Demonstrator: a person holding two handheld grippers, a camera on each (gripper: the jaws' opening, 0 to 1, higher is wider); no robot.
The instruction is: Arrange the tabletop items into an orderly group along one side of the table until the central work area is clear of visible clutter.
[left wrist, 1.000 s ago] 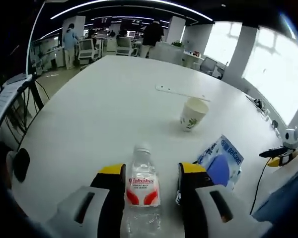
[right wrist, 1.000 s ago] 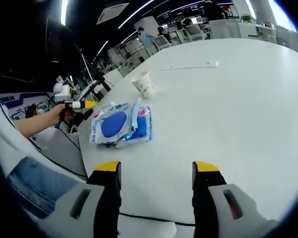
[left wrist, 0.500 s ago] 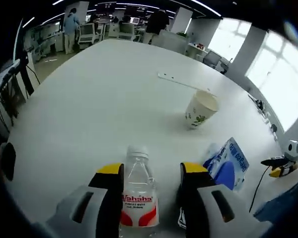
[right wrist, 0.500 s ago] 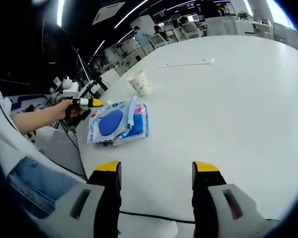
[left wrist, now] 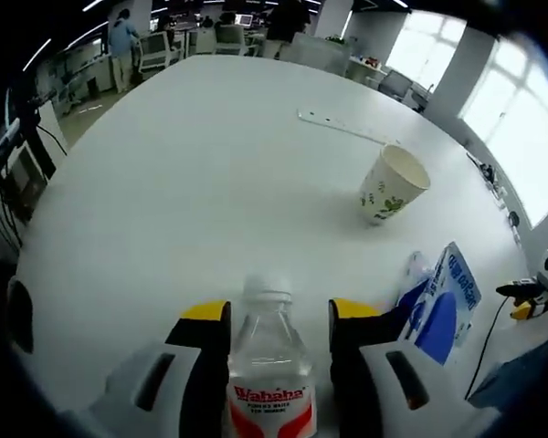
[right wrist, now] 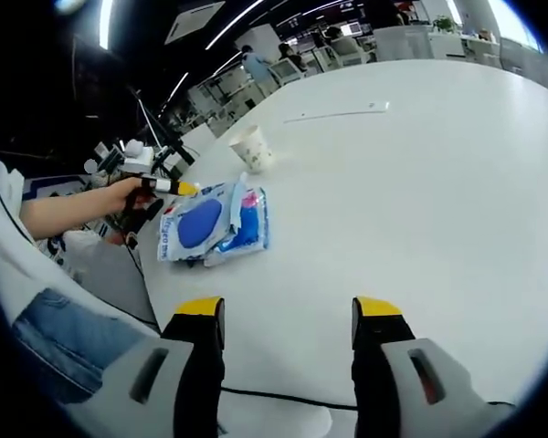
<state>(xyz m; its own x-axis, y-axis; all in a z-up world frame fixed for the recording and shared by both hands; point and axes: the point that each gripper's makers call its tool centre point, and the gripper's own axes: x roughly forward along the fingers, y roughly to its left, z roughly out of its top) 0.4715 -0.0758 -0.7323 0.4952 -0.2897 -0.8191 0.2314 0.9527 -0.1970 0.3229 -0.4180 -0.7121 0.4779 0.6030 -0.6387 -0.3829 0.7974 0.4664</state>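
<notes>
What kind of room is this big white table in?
Probably an open-plan office: beyond the white table stand desks with monitors, ceiling strip lights and big windows.

Bright windows (left wrist: 493,109), office desks (left wrist: 210,36) (far)

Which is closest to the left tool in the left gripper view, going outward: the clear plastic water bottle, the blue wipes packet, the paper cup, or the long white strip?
1. Clear plastic water bottle, between the left tool's jaws.
2. Blue wipes packet, just to the right.
3. Paper cup, farther out, right of centre.
4. Long white strip, farthest, beyond the cup.
</notes>
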